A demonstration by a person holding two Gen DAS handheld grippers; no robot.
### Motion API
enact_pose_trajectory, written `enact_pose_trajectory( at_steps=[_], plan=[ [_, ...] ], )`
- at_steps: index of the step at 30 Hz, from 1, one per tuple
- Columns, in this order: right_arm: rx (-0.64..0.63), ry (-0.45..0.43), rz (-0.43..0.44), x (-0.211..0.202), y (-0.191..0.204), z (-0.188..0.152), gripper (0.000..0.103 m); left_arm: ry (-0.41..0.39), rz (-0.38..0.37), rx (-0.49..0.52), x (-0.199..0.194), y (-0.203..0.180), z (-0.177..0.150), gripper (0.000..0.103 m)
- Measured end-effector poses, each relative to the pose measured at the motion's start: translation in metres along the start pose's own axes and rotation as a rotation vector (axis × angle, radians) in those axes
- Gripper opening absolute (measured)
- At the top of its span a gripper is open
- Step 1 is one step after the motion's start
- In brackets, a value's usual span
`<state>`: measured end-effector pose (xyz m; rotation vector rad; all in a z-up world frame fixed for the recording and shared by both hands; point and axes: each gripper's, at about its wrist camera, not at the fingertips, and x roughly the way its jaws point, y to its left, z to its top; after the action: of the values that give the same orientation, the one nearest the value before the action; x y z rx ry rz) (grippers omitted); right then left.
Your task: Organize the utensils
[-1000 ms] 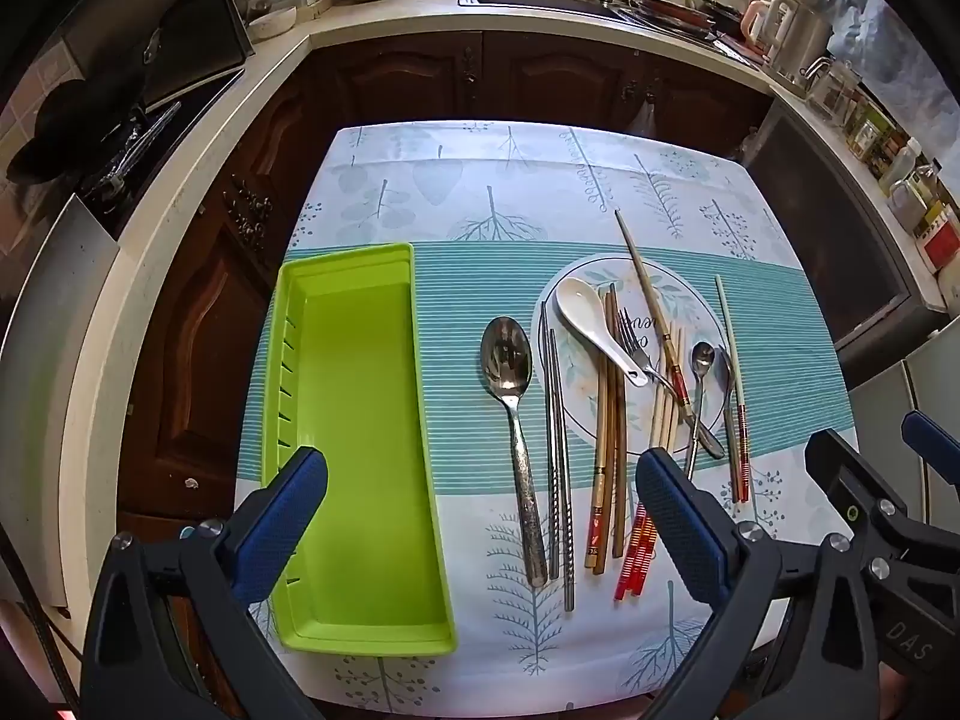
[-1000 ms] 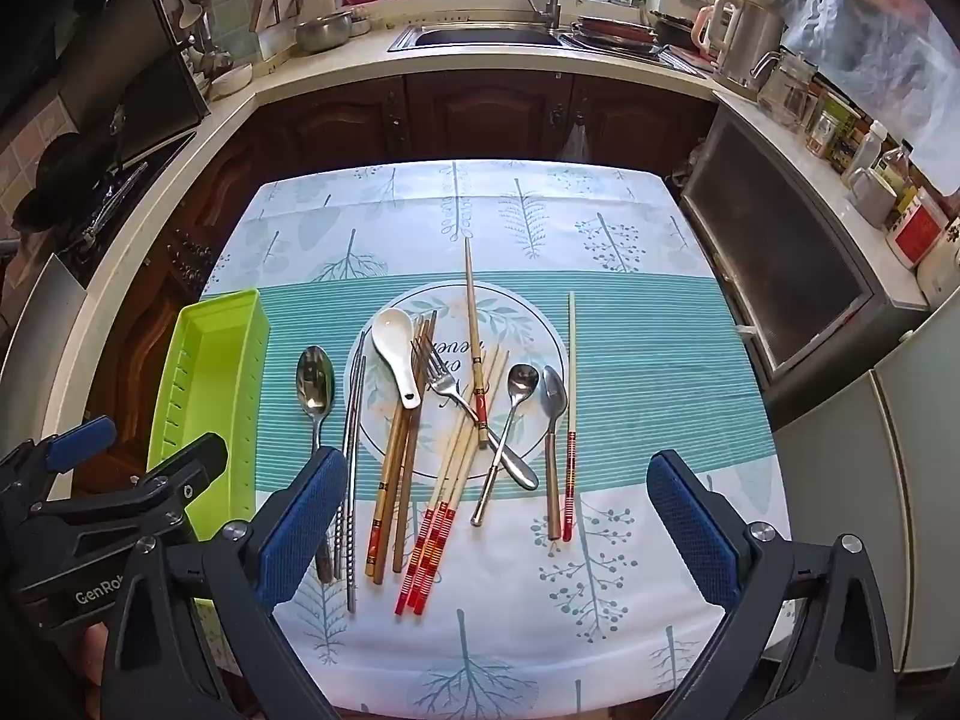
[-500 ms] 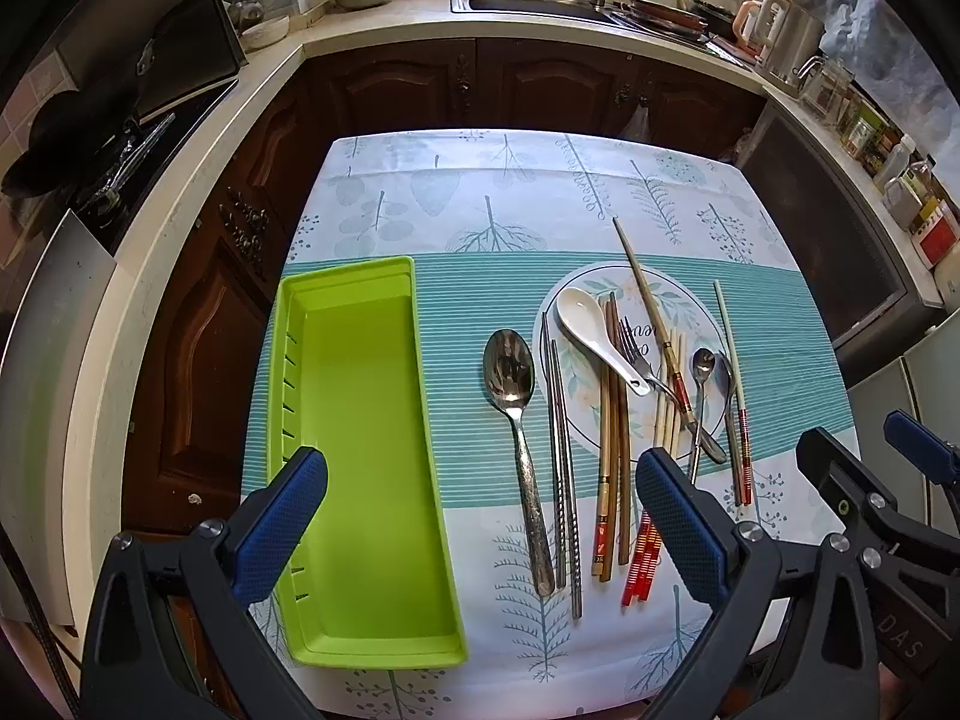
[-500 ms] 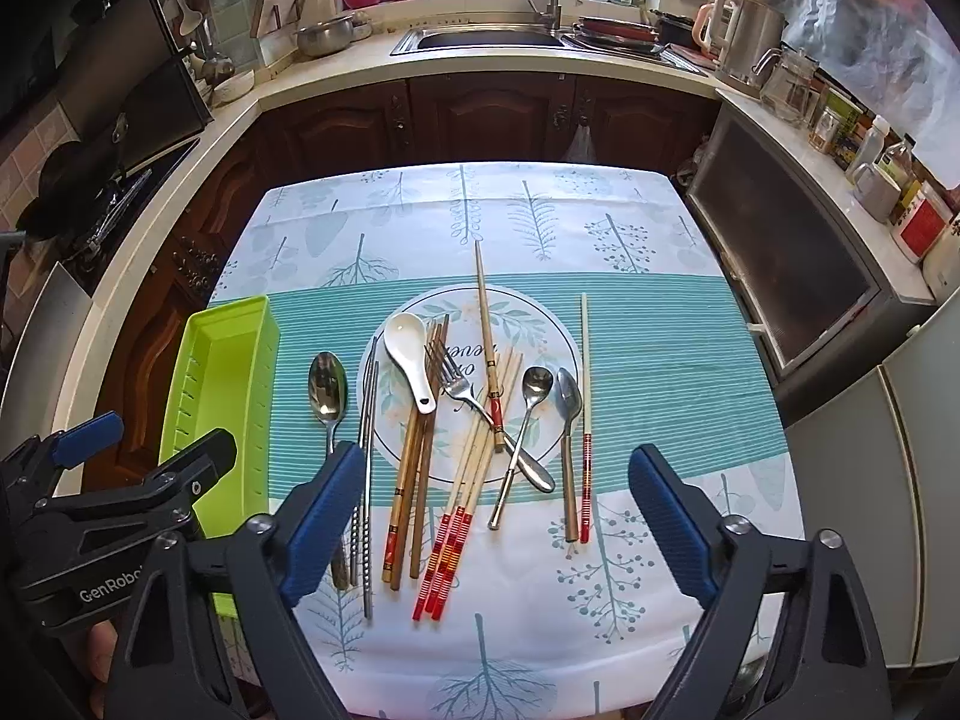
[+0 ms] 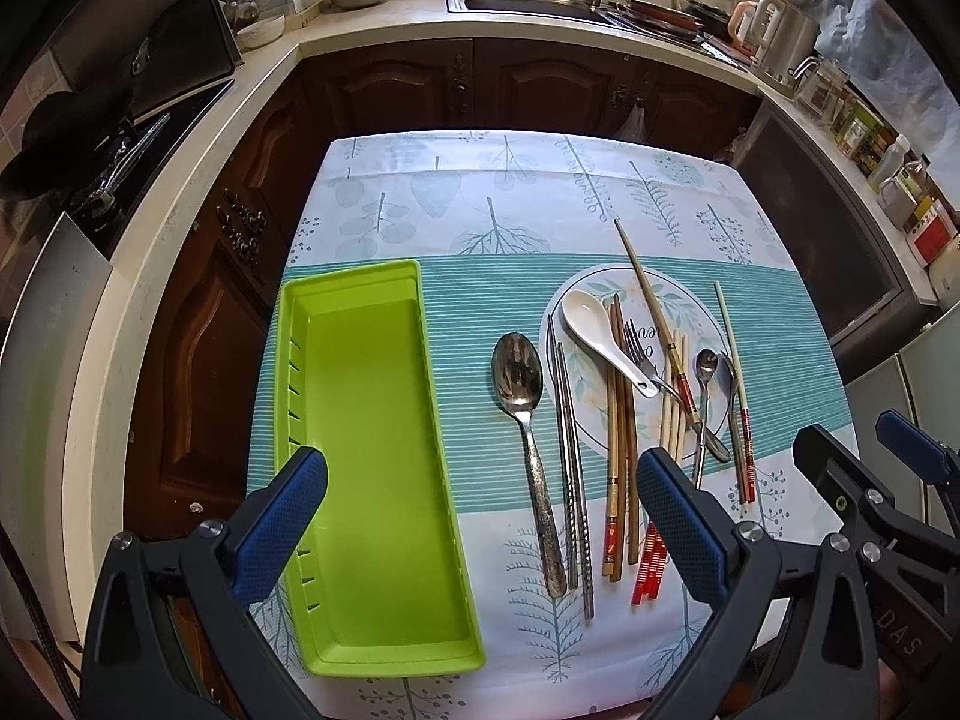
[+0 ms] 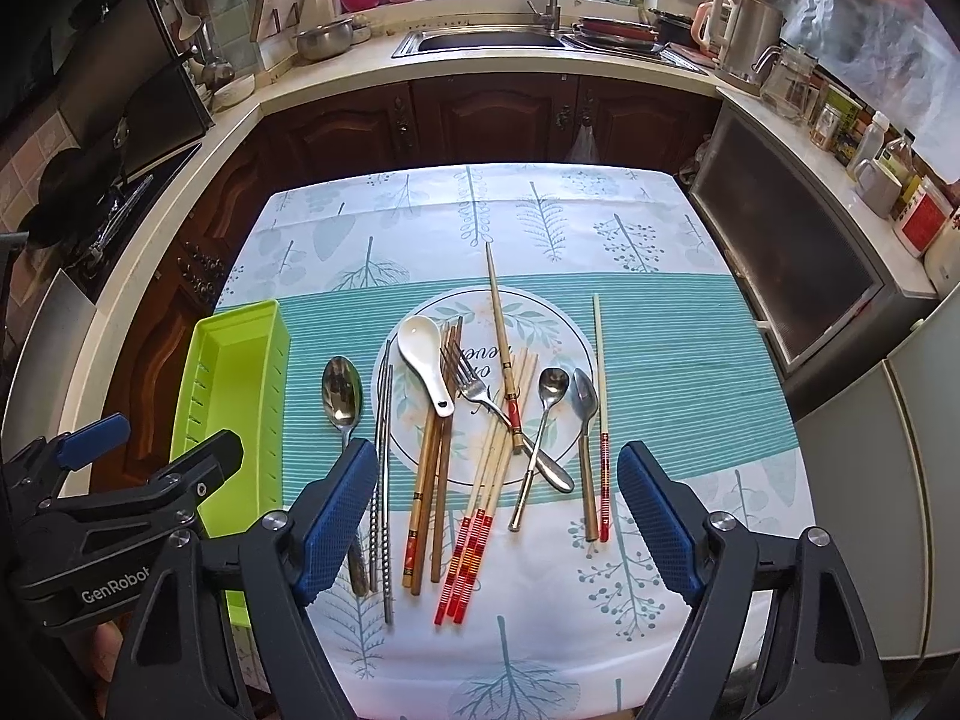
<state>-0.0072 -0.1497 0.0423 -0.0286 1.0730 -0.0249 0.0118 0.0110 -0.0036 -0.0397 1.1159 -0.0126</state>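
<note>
Tray (image 5: 372,420) at table's left edge sits empty; sorting not begun. Your left gripper (image 5: 480,516) and right gripper (image 6: 498,510) hover spread, holding nothing. Pick the big steel spoon (image 5: 523,396) first.

1. The left camera looks down and forward from above the near edge of the bench (image 5: 540,192), over the tray (image 5: 372,432).
2. The right camera sits just beside it to the right, facing the same way, over the cutlery (image 6: 480,420).
3. Both share the bench, tray, cutlery and the sink (image 6: 492,39) beyond.
</note>
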Motion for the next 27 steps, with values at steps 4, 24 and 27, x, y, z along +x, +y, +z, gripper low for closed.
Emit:
enact_pose_trajectory(
  at_steps=[4,24,27],
  plan=[
    [0.006,-0.006,-0.005,-0.002,0.003,0.001,0.084,-0.005,-0.005,0.01,0.002,0.003,0.002,0.101],
    [0.016,-0.001,0.002,-0.004,-0.006,0.012,0.084,-0.012,-0.001,0.021,-0.003,-0.003,0.016,0.101],
    [-0.002,0.009,0.017,-0.001,-0.008,0.015,0.084,-0.009,0.016,0.005,-0.003,-0.004,0.016,0.101]
  ],
)
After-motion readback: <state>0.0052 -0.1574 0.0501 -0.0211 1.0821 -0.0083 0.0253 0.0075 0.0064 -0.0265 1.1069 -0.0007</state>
